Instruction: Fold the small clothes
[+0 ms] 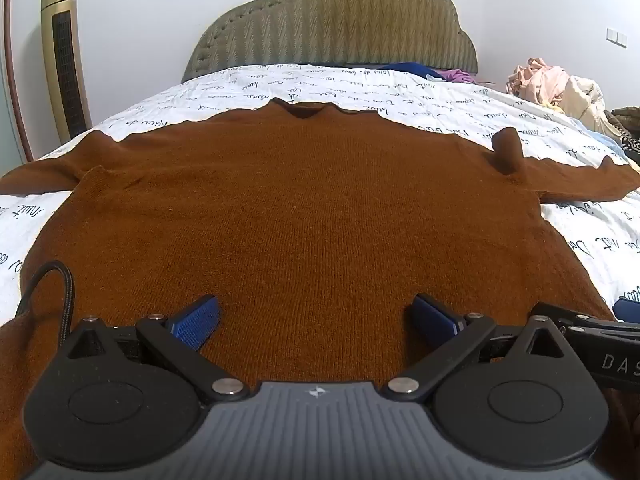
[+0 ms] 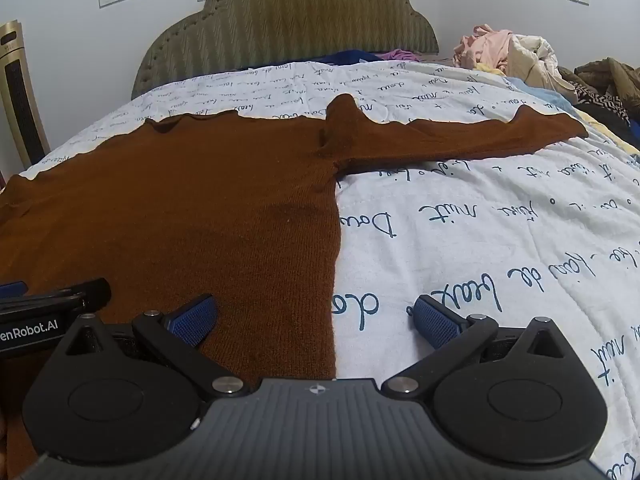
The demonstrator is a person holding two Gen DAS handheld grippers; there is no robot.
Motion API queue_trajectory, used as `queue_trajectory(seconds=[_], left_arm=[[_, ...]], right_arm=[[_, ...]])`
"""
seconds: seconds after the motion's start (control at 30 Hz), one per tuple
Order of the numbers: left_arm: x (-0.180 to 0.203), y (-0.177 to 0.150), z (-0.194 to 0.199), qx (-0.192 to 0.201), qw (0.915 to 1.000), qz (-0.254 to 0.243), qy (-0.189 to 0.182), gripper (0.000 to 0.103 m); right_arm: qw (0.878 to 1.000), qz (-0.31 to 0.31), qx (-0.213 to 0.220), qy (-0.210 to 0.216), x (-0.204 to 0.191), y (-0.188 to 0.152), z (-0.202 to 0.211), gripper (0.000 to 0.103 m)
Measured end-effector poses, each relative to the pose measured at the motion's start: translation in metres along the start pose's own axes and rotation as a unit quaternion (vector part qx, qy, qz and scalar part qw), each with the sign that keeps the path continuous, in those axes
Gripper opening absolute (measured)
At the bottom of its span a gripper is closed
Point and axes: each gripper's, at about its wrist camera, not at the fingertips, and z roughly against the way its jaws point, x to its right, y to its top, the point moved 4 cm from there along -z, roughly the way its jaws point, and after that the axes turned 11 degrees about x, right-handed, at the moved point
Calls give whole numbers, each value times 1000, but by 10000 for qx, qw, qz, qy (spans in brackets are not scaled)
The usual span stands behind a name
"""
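Both pairs of blue-padded fingers are spread wide, holding nothing: the left gripper (image 1: 316, 320) over the hem of the rust-brown knitted sweater (image 1: 296, 216), the right gripper (image 2: 316, 320) astride its side edge. The sweater lies flat mid-bed on the white script-printed quilt (image 2: 460, 216), sleeves outstretched. A heap of pale crumpled clothes (image 2: 508, 52) crowds the bed's far right corner beside the olive padded headboard (image 1: 332, 20).

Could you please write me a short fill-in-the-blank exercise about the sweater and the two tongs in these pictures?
1. The sweater spread on the bedspread is ____ in colour.
2. The pads of the left tongs are ____ in colour.
3. The right tongs straddle the sweater's side edge with the jaws ____.
4. Behind the bed stands a padded ____.

Missing words: brown; blue; open; headboard.
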Motion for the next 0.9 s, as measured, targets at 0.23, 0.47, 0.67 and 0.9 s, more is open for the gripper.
queue_trajectory(seconds=[0.23, 0.47, 0.67, 0.9], left_arm=[[0, 0, 0, 10, 10000, 7, -6, 103], [0, 0, 0, 13, 10000, 0, 0, 103], [0, 0, 0, 13, 10000, 3, -2, 103], [0, 0, 0, 13, 10000, 4, -2, 103]], right_arm=[[10000, -8, 0, 3, 0, 0, 0, 103], [10000, -21, 7, 10, 0, 0, 0, 103], [10000, -22, 6, 9, 0, 0, 0, 103], [10000, -19, 6, 7, -1, 0, 0, 103]])
